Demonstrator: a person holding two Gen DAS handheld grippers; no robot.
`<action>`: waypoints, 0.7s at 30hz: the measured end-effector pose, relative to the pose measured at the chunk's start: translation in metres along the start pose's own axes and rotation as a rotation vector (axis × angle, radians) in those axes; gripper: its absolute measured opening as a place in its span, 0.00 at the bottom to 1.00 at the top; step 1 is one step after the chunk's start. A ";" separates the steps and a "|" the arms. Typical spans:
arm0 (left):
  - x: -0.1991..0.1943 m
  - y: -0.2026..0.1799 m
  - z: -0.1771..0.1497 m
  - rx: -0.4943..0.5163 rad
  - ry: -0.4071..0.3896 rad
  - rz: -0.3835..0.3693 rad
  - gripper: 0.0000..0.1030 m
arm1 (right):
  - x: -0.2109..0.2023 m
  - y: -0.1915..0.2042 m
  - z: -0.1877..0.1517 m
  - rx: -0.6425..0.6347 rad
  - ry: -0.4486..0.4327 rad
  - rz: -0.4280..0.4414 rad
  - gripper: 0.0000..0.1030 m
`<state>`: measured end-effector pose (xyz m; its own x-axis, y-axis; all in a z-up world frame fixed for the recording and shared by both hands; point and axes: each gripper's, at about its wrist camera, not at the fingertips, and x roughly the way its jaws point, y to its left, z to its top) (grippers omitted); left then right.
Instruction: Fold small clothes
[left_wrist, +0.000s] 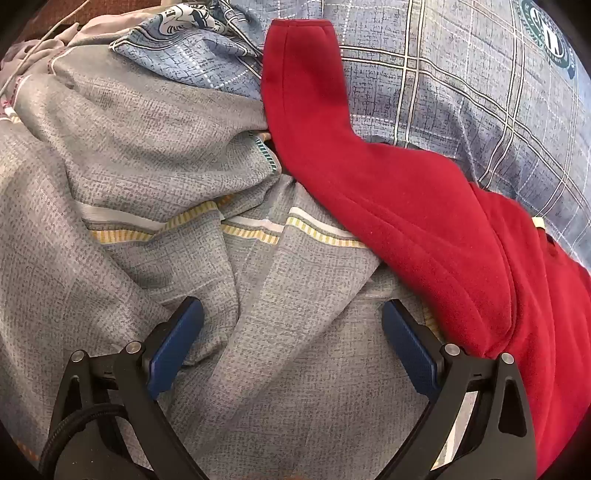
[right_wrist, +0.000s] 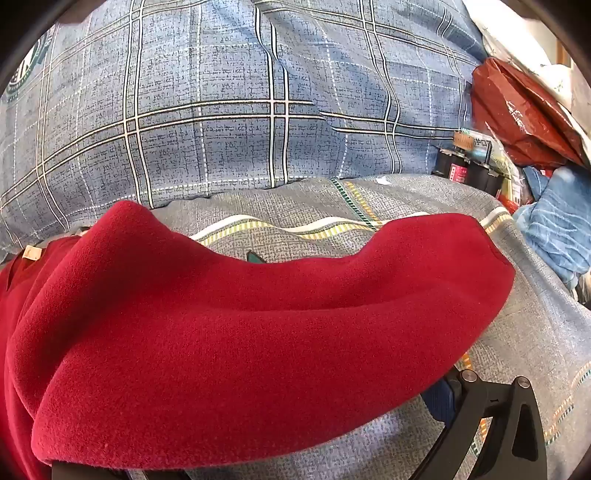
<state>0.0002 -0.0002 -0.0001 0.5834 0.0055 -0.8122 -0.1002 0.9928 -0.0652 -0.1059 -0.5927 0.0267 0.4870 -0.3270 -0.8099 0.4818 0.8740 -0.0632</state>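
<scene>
Red fleece garment (left_wrist: 388, 206) sprawls unfolded from upper centre to lower right over the rumpled grey woven bedcover (left_wrist: 110, 155), both the left gripper (left_wrist: 291, 332) and right gripper (right_wrist: 258, 435) gaping wide and empty, so gripping a sleeve seemingly comes next.

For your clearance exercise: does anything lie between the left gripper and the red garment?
Nothing solid. The left gripper is open over rumpled grey bedding, and the red garment lies beside its right finger. Only folds of bedding lie between.
</scene>
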 end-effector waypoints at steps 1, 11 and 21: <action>0.000 -0.001 0.000 0.000 0.000 0.001 0.95 | -0.002 0.000 -0.002 0.006 0.008 0.002 1.00; -0.011 -0.003 -0.005 0.004 -0.002 -0.004 0.95 | -0.100 0.018 -0.053 0.060 0.017 0.159 1.00; -0.078 -0.018 -0.026 0.026 -0.149 -0.142 0.95 | -0.170 0.119 -0.051 -0.145 -0.041 0.330 1.00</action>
<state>-0.0644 -0.0215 0.0488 0.7033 -0.1192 -0.7008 0.0115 0.9876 -0.1565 -0.1690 -0.4145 0.1272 0.6296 -0.0305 -0.7763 0.1870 0.9758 0.1132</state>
